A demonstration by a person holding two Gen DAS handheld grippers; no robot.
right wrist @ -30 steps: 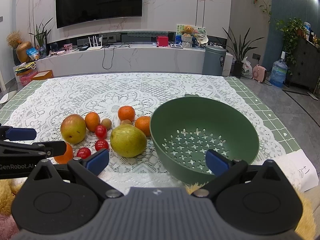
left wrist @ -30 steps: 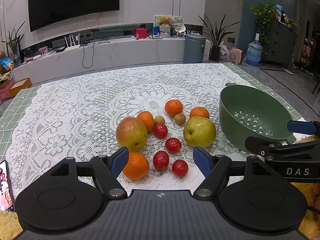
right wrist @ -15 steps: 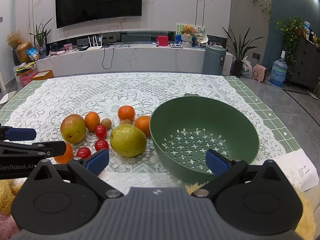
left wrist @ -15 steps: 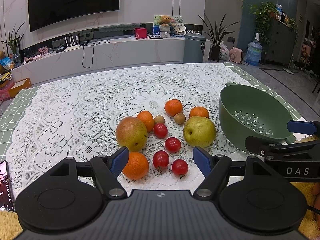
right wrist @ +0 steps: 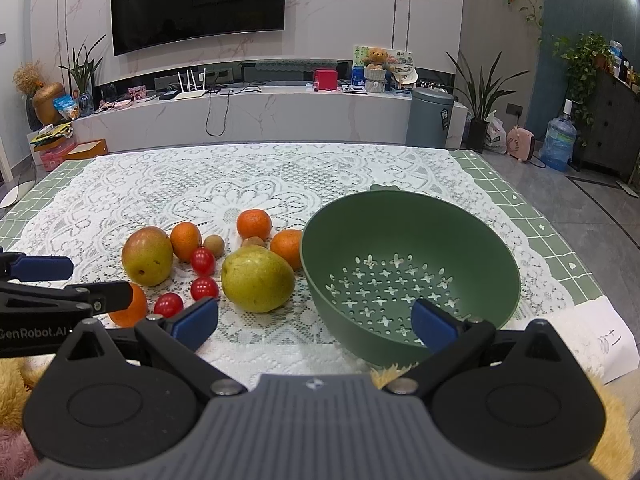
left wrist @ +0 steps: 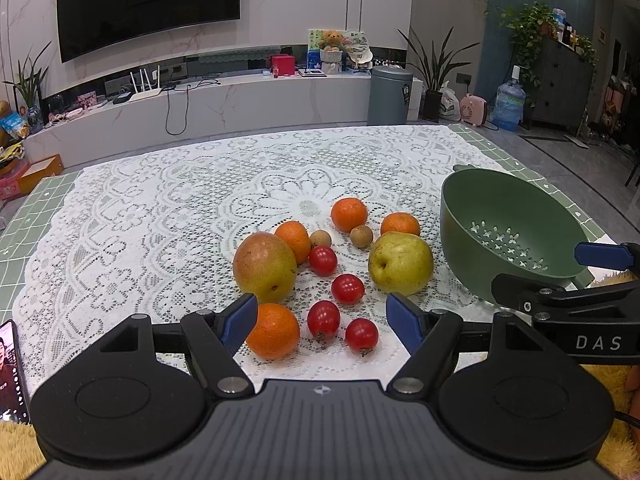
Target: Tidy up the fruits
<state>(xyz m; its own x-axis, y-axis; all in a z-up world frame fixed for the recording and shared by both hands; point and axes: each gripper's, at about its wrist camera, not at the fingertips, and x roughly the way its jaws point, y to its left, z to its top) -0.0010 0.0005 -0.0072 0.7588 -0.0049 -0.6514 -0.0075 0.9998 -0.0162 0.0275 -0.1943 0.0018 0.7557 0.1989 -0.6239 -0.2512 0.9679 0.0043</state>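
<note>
Fruits are found loose on the lace-covered counter (left wrist: 160, 208), centre of the left wrist frame: a mango (left wrist: 265, 267), long axis running lower right to upper left; a pear (left wrist: 401, 263), stem end pointing left; oranges, one at (left wrist: 273, 331); cherry tomatoes, one at (left wrist: 347, 289). A green colander (right wrist: 408, 268) is set upright at right, nothing in it. The left tool (left wrist: 322, 322) and right tool (right wrist: 314, 320) are held spread apart, gripping nothing.

Bare lace tablecloth (left wrist: 160, 216) beyond clustered fruit; colander (right wrist: 408, 276) blocks right.
</note>
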